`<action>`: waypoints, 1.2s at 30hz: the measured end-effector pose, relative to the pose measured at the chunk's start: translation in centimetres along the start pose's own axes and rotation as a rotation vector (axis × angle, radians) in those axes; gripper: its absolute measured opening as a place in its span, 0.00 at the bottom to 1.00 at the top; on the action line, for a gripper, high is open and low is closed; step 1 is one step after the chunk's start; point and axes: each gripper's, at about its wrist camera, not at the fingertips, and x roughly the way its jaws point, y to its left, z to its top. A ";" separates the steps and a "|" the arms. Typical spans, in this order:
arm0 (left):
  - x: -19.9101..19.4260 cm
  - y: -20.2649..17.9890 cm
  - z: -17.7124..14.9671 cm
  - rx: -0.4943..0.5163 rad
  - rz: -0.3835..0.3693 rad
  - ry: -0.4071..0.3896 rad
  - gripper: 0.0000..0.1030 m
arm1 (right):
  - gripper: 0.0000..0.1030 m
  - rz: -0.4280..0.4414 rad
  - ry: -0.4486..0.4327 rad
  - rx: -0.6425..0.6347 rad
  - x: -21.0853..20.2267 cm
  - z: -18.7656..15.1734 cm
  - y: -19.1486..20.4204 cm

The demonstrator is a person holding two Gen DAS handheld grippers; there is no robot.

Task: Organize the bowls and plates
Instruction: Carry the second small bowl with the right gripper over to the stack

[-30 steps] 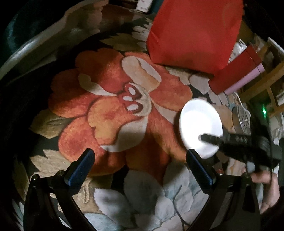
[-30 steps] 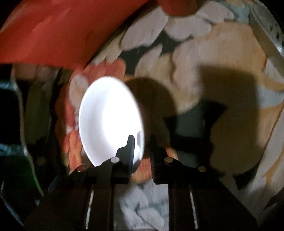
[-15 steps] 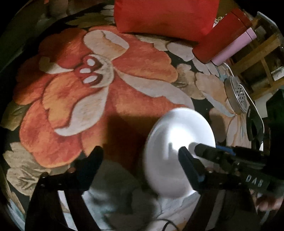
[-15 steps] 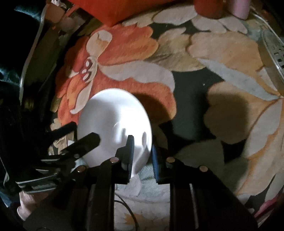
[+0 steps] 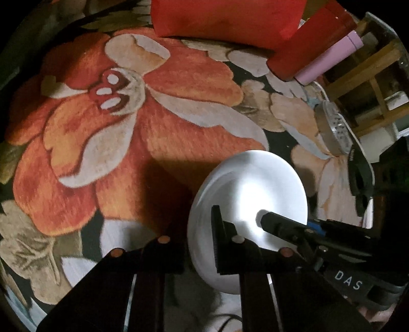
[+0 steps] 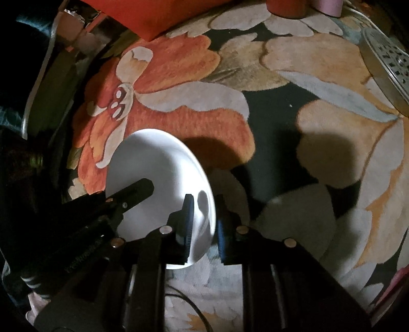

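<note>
- left wrist view: the left gripper (image 5: 196,229) is closed on the near left rim of the single white plate (image 5: 255,189), one finger over the plate's face and the other behind it. the right gripper (image 5: 265,221) reaches in from the right, with one finger lying across the plate's face. the plate is held tilted above the floral rug (image 5: 127,127), not lying on it.
- counted here: one plate, no bowl that i can make out, one red cushion (image 5: 225,18) at the far edge, one red cylinder (image 5: 306,43) with one pink cylinder (image 5: 329,60) just beside it, one perforated metal lid (image 5: 334,127) on the right, and a wooden shelf frame (image 5: 365,76) behind.
- right wrist view: the right gripper (image 6: 204,217) is clamped on the right rim of the same plate (image 6: 153,163), a finger on each side of the edge. the left gripper (image 6: 138,190) comes in from the left, one finger on the plate's face. the rug (image 6: 306,76) lies below, and the metal lid (image 6: 386,61) sits at the upper right.
- step in hand, as i judge it: a two-gripper hold, likely a handover of the plate from one gripper to the other or a joint carry.
- next move calls for one gripper to let go only once the other grips firmly, since the glazed rim looks slippery, and then for carrying the plate to its stacking place, which is not in view.
</note>
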 end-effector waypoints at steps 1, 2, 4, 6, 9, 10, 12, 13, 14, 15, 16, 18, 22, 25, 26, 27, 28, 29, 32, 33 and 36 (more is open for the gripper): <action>-0.3 -0.2 -0.2 0.008 -0.002 -0.002 0.12 | 0.15 0.001 0.000 0.002 -0.3 -0.3 0.0; -0.6 -0.4 -0.3 0.016 -0.004 -0.006 0.12 | 0.15 0.001 -0.002 0.004 -0.5 -0.5 0.0; -1.3 -1.1 -0.5 0.034 -0.003 -0.016 0.12 | 0.15 -0.008 -0.011 0.004 -1.4 -1.1 0.1; -2.2 -2.0 -0.7 0.050 -0.003 -0.032 0.12 | 0.15 -0.020 -0.022 0.007 -2.3 -1.6 0.2; -3.4 -3.4 -0.8 0.076 -0.016 -0.052 0.12 | 0.16 -0.045 -0.046 0.018 -4.2 -2.4 0.2; -3.9 -4.1 -0.8 0.086 -0.025 -0.059 0.12 | 0.16 -0.050 -0.052 0.020 -4.8 -2.5 0.2; -4.7 -5.4 -0.9 0.108 -0.042 -0.074 0.12 | 0.16 -0.060 -0.067 0.026 -6.5 -3.1 -0.1; -5.2 -6.2 -0.9 0.121 -0.053 -0.080 0.12 | 0.16 -0.064 -0.074 0.029 -7.4 -3.4 -0.3; -5.6 -6.9 -1.0 0.134 -0.064 -0.085 0.12 | 0.16 -0.068 -0.080 0.031 -8.2 -3.7 -0.5; -6.1 -7.7 -1.1 0.149 -0.075 -0.089 0.12 | 0.16 -0.076 -0.086 0.034 -9.1 -4.0 -0.8; -6.6 -8.5 -1.2 0.164 -0.086 -0.094 0.12 | 0.16 -0.083 -0.091 0.039 -10.0 -4.3 -1.0; -7.5 -10.2 -1.6 0.192 -0.106 -0.104 0.12 | 0.16 -0.095 -0.105 0.054 -11.7 -5.1 -1.4; -9.2 -12.9 -2.2 0.240 -0.138 -0.115 0.12 | 0.16 -0.115 -0.136 0.092 -14.9 -6.5 -2.1; -10.3 -14.7 -2.7 0.267 -0.167 -0.122 0.12 | 0.16 -0.122 -0.161 0.117 -17.2 -7.8 -2.6; -10.6 -15.4 -2.9 0.276 -0.176 -0.122 0.12 | 0.16 -0.126 -0.166 0.124 -17.8 -8.2 -2.7; -10.8 -15.8 -3.1 0.283 -0.180 -0.121 0.12 | 0.16 -0.131 -0.173 0.134 -18.4 -8.6 -2.9; -11.1 -16.4 -3.3 0.295 -0.186 -0.119 0.12 | 0.16 -0.136 -0.179 0.145 -18.9 -9.0 -3.0; -11.2 -16.9 -3.5 0.306 -0.191 -0.119 0.12 | 0.16 -0.141 -0.182 0.156 -19.2 -9.3 -3.2; -11.7 -18.3 -4.2 0.337 -0.202 -0.120 0.12 | 0.16 -0.146 -0.191 0.187 -20.3 -10.5 -4.0; -11.7 -18.7 -4.4 0.345 -0.207 -0.119 0.12 | 0.16 -0.144 -0.199 0.201 -20.6 -10.8 -4.2; -11.7 -19.9 -5.0 0.367 -0.215 -0.114 0.12 | 0.16 -0.143 -0.215 0.232 -21.4 -11.5 -5.1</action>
